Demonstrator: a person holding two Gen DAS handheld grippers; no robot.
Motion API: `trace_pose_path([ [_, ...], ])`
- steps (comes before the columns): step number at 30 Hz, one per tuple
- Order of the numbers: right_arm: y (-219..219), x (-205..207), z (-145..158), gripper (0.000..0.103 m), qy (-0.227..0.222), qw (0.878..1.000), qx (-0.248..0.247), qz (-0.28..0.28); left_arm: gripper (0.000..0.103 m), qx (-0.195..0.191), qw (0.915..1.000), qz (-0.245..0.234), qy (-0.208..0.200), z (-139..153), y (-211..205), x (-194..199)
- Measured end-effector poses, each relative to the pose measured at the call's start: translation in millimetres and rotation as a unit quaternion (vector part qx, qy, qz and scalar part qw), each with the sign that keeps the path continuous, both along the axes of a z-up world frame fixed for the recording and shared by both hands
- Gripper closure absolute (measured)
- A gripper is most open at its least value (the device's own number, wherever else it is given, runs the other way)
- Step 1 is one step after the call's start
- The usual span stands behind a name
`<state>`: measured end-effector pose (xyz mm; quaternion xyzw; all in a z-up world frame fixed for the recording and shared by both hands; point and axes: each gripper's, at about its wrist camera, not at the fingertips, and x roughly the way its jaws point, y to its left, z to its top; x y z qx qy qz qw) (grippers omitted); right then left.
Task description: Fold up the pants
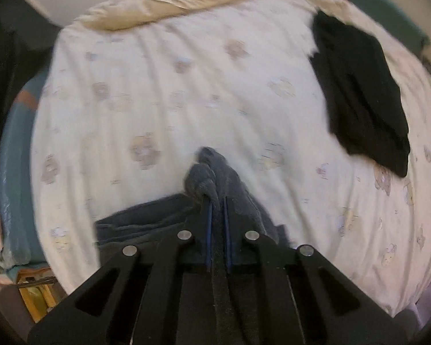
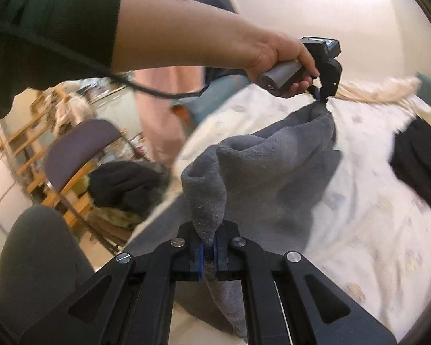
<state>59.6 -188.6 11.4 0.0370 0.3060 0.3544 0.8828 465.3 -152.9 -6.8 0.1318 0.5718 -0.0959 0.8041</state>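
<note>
Bedroom shot, with a bed [image 1: 186,92] under a white sheet with faded little cartoon prints taking up most of both views. Grey pants [image 2: 273,172] are bunched up and lifted over the near edge of the bed, hanging between both hand-held grippers, with part of them lying flat on the sheet [image 1: 135,224] in the left wrist view.

Left hand-held gripper [image 1: 217,201] is clenched on a wad of the pants fabric, which bulges out past its blue pads. In the right wrist view you can see that same gripper [image 2: 320,97] from outside, pointing steeply down with the cloth dangling from its tip, and a hand [image 2: 281,63] wrapped round its grey handle. A dark green sleeve [image 2: 48,28] covers the upper arm, and a cable trails off the handle.

Right hand-held gripper [image 2: 208,247] is also clamped on the pants, a fold of grey sticking up between its pads.

Further out: a black garment [image 1: 362,92] lies on the far right part of the bed, well apart from the pants. A cream blanket [image 1: 163,5] is rolled along the far edge. Off the bed there's a chair [image 2: 80,146] with a purple back, a dark pile of clothes [image 2: 123,184] beside it, and wooden shelving behind, pretty blurry.
</note>
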Motion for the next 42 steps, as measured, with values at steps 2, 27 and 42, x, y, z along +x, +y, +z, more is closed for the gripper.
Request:
trace_pose_path([
  [2, 30, 2, 4, 0.1, -0.005, 0.999, -0.015, 0.04, 0.1, -0.005, 0.9994, 0.017, -0.028, 12, 40, -2],
  [27, 110, 19, -92, 0.1, 0.111, 0.981, -0.095, 0.124, 0.043, -0.178, 0.9757, 0.117, 0.052, -146, 169, -23],
  [42, 109, 17, -92, 0.1, 0.111, 0.983, -0.091, 0.113, 0.066, -0.143, 0.9842, 0.083, 0.063, -150, 142, -19],
])
